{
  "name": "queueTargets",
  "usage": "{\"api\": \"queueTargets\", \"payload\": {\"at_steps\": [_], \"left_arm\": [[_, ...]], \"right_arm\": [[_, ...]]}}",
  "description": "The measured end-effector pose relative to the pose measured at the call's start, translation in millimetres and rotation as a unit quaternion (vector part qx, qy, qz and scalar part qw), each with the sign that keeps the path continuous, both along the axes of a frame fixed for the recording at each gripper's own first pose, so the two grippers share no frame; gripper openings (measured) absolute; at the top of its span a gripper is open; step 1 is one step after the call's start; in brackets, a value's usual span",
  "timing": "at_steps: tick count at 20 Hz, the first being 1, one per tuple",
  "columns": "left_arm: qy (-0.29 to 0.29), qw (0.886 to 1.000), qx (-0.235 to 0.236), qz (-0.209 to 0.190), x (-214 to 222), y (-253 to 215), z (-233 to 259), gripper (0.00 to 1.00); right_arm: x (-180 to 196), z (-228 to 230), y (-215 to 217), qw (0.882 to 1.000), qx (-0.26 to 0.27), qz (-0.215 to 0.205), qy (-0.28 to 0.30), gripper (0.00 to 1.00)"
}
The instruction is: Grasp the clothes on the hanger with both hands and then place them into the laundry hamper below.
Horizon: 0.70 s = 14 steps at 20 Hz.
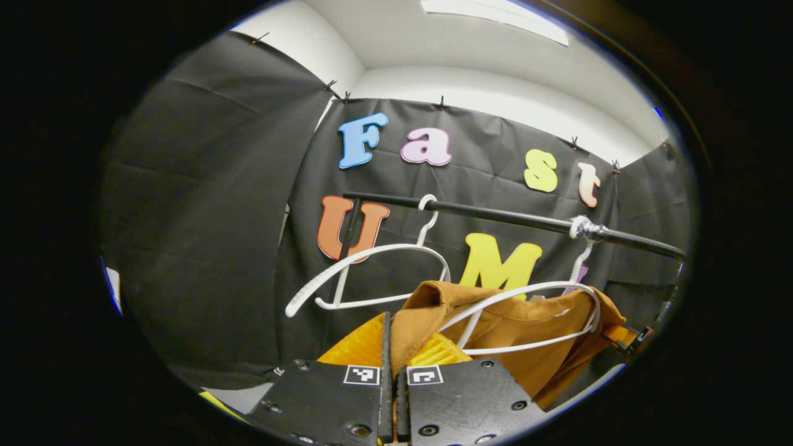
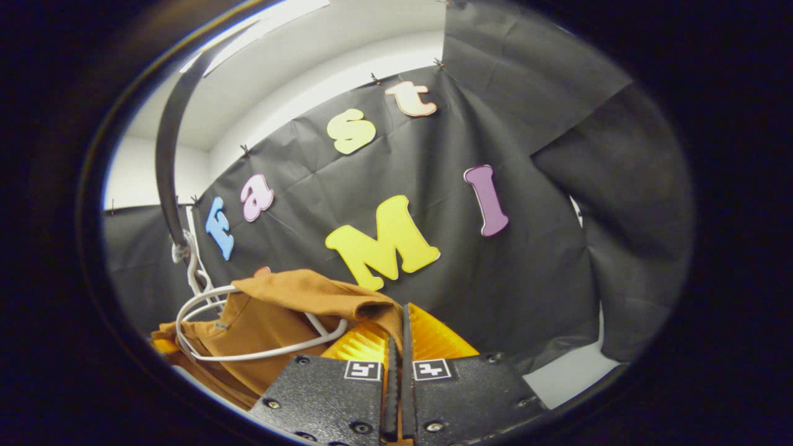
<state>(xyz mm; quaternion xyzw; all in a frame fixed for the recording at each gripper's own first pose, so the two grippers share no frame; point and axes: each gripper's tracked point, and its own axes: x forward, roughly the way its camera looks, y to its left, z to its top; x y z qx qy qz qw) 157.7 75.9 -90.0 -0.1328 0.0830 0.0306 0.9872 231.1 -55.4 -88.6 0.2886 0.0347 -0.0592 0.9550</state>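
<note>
In the left gripper view, the left gripper (image 1: 391, 347) is clamped on a fold of the brown shirt (image 1: 526, 334), which hangs on a white hanger (image 1: 526, 310) near the right end of the black rail (image 1: 495, 215); a bare hanger (image 1: 372, 272) hangs nearer the rail's left end.

In the right gripper view, the right gripper (image 2: 396, 347) pinches the shirt's (image 2: 272, 322) other shoulder, its fingers pressed together on the cloth, the hanger (image 2: 248, 355) inside.

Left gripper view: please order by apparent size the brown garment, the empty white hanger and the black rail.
1. Black metal rail, longest.
2. Brown cloth garment.
3. Empty white plastic hanger.
The garment lies nearer the camera, so ranks 2 and 3 are unsure.
</note>
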Motion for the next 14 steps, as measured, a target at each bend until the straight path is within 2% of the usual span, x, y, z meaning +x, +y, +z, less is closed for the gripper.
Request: {"api": "queueTargets", "payload": {"at_steps": [1,3,4,5,6,7,8,9,11,13,14], "left_arm": [[0.005,1.000,-0.005,-0.005,1,0,-2,0.07],[0.006,1.000,-0.010,-0.016,2,-1,-4,0.07],[0.005,1.000,-0.010,-0.020,2,-1,-4,0.03],[0.004,1.000,-0.009,-0.023,3,1,-4,0.07],[0.005,1.000,-0.013,-0.026,5,2,-3,0.02],[0.006,0.999,-0.019,-0.029,8,3,-4,0.07],[0.009,0.999,-0.026,-0.035,11,4,-7,0.07],[0.012,0.999,-0.031,-0.042,11,5,-8,0.03],[0.015,0.997,-0.047,-0.063,12,4,-11,0.06],[0.017,0.995,-0.061,-0.074,15,8,-14,0.02],[0.017,0.994,-0.072,-0.079,16,10,-14,0.07]], "right_arm": [[4,2,-1,1.000,0.010,0.008,-0.004,0.05],[12,3,-5,1.000,0.022,0.019,-0.006,0.06],[15,3,-6,0.999,0.031,0.025,-0.007,0.06],[19,5,-7,0.998,0.045,0.032,-0.010,0.05],[22,7,-7,0.997,0.060,0.038,-0.013,0.06],[27,7,-10,0.996,0.073,0.045,-0.013,0.06],[29,6,-11,0.995,0.085,0.049,-0.017,0.05],[31,10,-13,0.993,0.103,0.055,-0.027,0.06],[38,7,-10,0.988,0.133,0.071,-0.027,0.06],[43,-2,-9,0.984,0.158,0.086,-0.020,0.05],[45,-7,-10,0.981,0.171,0.090,-0.015,0.05]]}}
